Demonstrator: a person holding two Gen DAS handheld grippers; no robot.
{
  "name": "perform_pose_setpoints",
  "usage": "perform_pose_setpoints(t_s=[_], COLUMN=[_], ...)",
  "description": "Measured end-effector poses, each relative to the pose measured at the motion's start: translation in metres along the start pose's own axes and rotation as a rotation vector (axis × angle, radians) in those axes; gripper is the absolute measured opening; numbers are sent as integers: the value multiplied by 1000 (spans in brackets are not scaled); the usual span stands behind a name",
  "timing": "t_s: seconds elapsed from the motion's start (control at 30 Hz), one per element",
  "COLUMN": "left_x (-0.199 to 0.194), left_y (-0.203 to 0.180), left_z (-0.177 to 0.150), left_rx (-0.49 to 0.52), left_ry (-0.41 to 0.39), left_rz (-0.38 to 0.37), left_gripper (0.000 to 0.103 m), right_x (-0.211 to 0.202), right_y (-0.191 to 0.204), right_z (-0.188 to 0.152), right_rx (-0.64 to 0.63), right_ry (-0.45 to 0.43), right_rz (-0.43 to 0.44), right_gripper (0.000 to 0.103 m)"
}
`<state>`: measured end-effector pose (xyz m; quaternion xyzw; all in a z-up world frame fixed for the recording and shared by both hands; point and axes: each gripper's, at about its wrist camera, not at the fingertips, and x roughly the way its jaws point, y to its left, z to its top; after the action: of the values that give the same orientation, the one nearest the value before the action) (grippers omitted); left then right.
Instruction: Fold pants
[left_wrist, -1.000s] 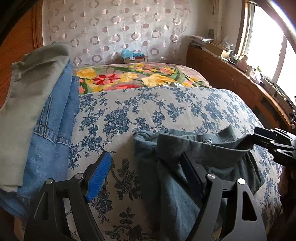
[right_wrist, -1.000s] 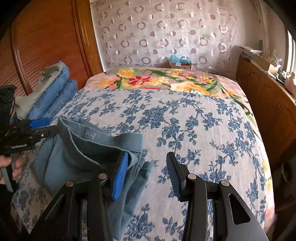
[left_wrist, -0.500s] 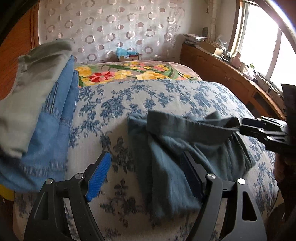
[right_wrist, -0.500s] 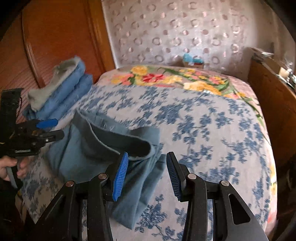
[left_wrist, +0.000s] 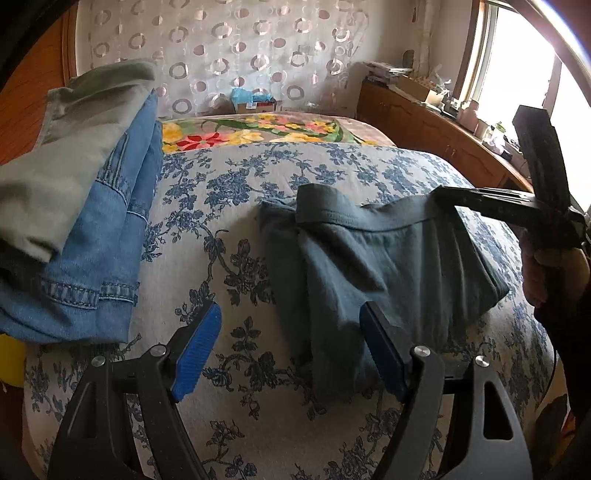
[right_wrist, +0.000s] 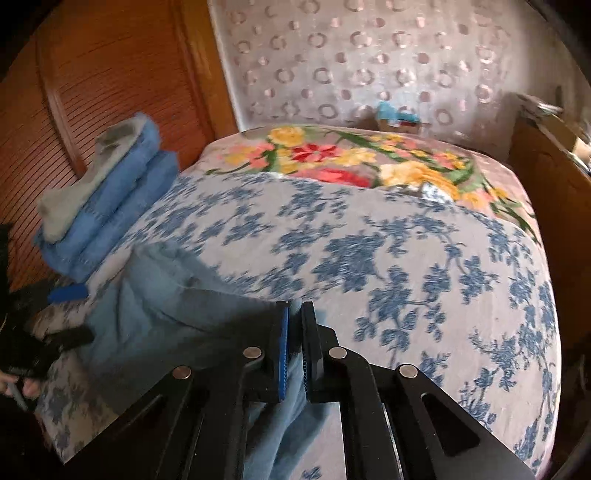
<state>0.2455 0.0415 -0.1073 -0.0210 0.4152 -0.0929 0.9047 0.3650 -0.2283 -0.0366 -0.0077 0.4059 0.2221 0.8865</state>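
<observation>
A clothes stack (left_wrist: 74, 221) is blocking the bed's (left_wrist: 229, 236) left edge; the pants (left_wrist: 369, 266) are crowding its near edge; open bedspread is lying between them.

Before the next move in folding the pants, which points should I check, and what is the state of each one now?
1. Right claw shut on the pants waistband: ok, fabric sits between its pads.
2. Left claw holding cloth: not ok, it is open and grips nothing.
3. Pants inside the left claw's opening: cannot tell; the edge lies near its right finger, contact unclear.
4. Pants flat on the bed cover: not ok, they are bunched and partly lifted.
5. Pants apart from the folded clothes stack: ok, bare cover lies between them.
6. Sharp right wrist view: not ok, it is blurred.
</observation>
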Motion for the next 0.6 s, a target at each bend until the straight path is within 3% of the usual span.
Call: perform_pose_setpoints(t_s=[0.07,0.13,0.2,0.3,0.47,0.6], left_x=[-2,-5,-8,-12,-18,-15], left_y=[-1,-2,-4,-6,-10,-15], left_z=[-2,-4,-8,-11,-18,-20], left_rx=[2,6,12,19,28,44], left_ry=[-1,0,-2,-1,4,17], left_rz=[-7,-16,-28,-43,-83,-87], left_gripper=[78,78,78,77,65,62], right_x=[-1,-5,-15,-33,-61,-72], right_y=[-1,-2,1,10,22,25], right_z=[-2,-6,-10,-22,-51,-73], right_rx=[22,33,32,22,32,60], right_ry=[-7,-5,-11,-10,16,51], right_rz=[7,-6,-25,-21,-14,5], right_gripper=[7,18,21,22,23,23])
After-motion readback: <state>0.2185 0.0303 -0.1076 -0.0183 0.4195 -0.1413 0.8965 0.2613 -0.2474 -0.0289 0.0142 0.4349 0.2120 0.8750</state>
